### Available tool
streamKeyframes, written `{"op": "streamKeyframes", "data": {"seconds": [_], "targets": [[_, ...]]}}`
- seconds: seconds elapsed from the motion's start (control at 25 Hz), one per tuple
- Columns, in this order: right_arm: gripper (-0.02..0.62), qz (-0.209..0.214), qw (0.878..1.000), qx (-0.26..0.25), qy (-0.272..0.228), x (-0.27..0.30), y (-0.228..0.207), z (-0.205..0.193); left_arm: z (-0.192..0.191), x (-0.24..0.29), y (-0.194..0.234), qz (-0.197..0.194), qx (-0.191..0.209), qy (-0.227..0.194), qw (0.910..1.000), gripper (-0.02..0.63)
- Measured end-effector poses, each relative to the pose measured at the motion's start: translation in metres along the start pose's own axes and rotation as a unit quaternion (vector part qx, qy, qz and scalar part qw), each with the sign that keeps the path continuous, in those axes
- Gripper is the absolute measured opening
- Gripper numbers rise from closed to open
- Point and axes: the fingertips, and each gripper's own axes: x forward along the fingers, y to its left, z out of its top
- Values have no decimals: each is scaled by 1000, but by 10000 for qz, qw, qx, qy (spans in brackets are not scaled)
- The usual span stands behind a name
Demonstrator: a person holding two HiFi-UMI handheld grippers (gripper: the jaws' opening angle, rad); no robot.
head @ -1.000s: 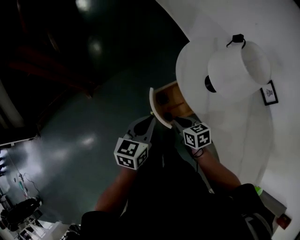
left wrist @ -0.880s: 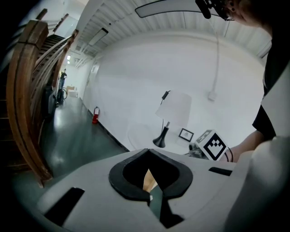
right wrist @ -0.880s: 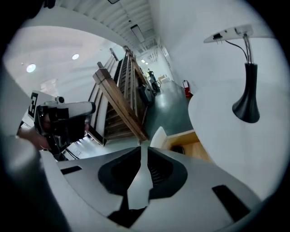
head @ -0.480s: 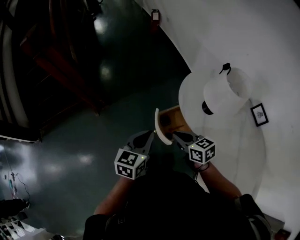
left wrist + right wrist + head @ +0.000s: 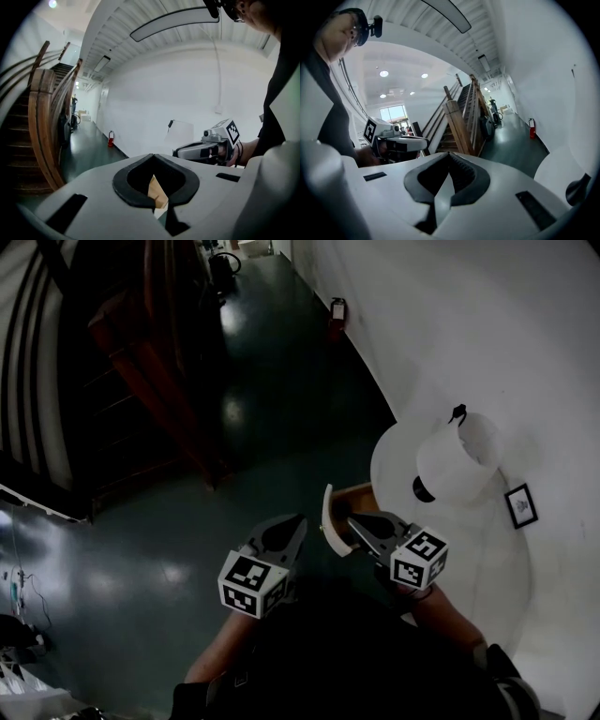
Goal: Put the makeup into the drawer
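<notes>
Flanking the drawer (image 5: 327, 512), left gripper (image 5: 298, 519) and right gripper (image 5: 354, 519) seem shut.

— Any words or numbers to read?
— None. The left cube (image 5: 250, 583) and right cube (image 5: 419, 561) bear only black-and-white square patterns; the frame (image 5: 519, 505) far right is too small to read

The glossy dark floor (image 5: 272, 399) bears a red fire extinguisher (image 5: 337, 311) beside the white wall (image 5: 450, 324).
</notes>
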Motion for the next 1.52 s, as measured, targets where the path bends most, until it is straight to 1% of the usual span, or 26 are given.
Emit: {"op": "streamKeyframes", "data": {"seconds": [0.2, 0.28, 0.44, 0.56, 0.68, 0.88, 1.04, 1.16, 1.52], "targets": [[15, 168, 9971, -373, -642, -7, 25, 52, 39, -20, -7, 102, 581, -331, 9977, 11], [15, 237, 9949, -530, -828, -9, 34, 72, 55, -29, -8, 164, 698, -508, 9961, 11], [15, 406, 9909, -844, -969, -10, 52, 98, 79, -47, -10, 204, 739, -830, 9936, 11], [15, 401, 9882, -1087, -1006, -13, 60, 112, 86, -56, -8, 274, 721, -915, 9928, 11], [15, 324, 9858, -1258, -1062, -20, 63, 125, 88, -62, 0, 435, 616, -957, 9926, 11], [15, 232, 9837, -1381, -1125, -25, 64, 135, 90, -65, 12, 595, 576, -992, 9916, 11], [15, 161, 9843, -1360, -1110, -24, 60, 137, 97, -64, 15, 587, 649, -1021, 9909, 11], [15, 119, 9848, -1336, -1106, -22, 58, 136, 100, -64, 17, 599, 604, -1062, 9907, 11], [15, 3, 9864, -1268, -1044, -19, 53, 131, 100, -58, 20, 491, 667, -1037, 9911, 11]]}}
